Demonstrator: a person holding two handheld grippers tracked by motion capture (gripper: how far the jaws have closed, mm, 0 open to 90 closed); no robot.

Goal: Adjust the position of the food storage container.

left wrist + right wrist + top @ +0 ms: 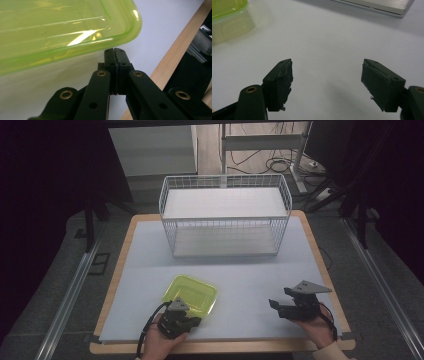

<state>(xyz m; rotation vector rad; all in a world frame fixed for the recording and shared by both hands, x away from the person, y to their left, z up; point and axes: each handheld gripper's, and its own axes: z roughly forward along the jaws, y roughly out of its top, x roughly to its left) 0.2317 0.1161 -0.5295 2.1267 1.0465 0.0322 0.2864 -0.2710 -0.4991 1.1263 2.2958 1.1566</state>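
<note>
We see a translucent lime-green plastic container with rounded corners on the white tabletop, the left gripper at its near rim with jaws together, the right gripper with jaws wide apart.

Dim edges, lit table, perhaps slightly blurred.
</note>
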